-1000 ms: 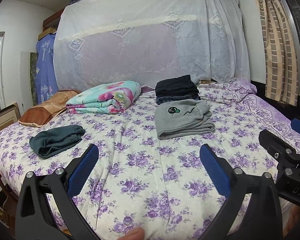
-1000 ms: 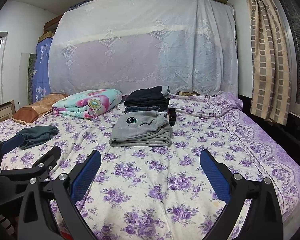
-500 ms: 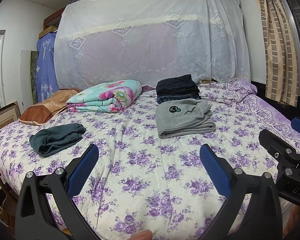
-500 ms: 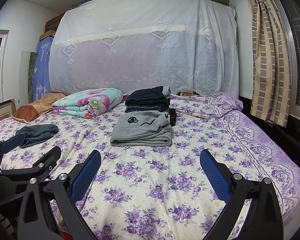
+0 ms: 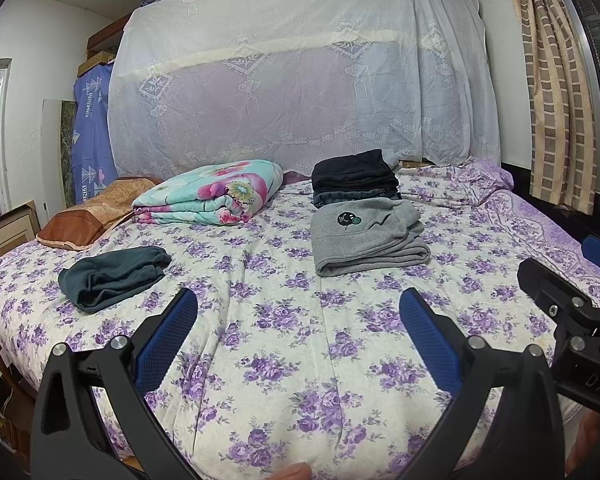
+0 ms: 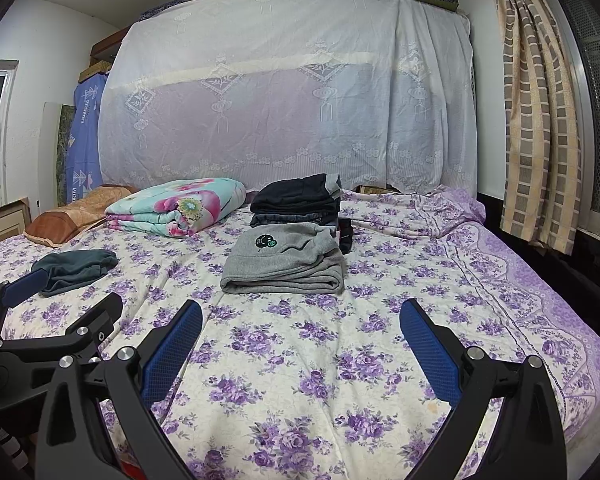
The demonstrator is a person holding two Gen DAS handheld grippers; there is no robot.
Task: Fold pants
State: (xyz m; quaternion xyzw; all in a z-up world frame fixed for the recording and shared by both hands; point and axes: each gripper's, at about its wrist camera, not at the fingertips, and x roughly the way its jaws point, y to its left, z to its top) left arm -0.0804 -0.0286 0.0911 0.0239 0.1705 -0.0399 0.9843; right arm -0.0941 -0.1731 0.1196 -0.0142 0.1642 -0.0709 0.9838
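Folded grey pants (image 5: 366, 236) (image 6: 286, 258) with a small round logo lie mid-bed, in front of a stack of dark folded clothes (image 5: 354, 178) (image 6: 298, 200). A loosely bundled dark teal garment (image 5: 114, 274) (image 6: 74, 266) lies toward the bed's left side. My left gripper (image 5: 298, 316) hovers open over the bed's front part, with nothing between its blue pads. My right gripper (image 6: 300, 328) is likewise open and empty, well short of the grey pants. Each view catches the other gripper at its edge.
A purple-flowered sheet covers the bed (image 5: 268, 344) (image 6: 340, 352). A folded floral quilt (image 5: 216, 194) (image 6: 176, 208) and an orange pillow (image 5: 92, 216) lie at the back left. A white lace cloth (image 5: 300, 80) hangs behind; a striped curtain (image 6: 540, 120) hangs right.
Both grippers have drifted slightly back and up from the bed, staying open. The clothes have not moved.
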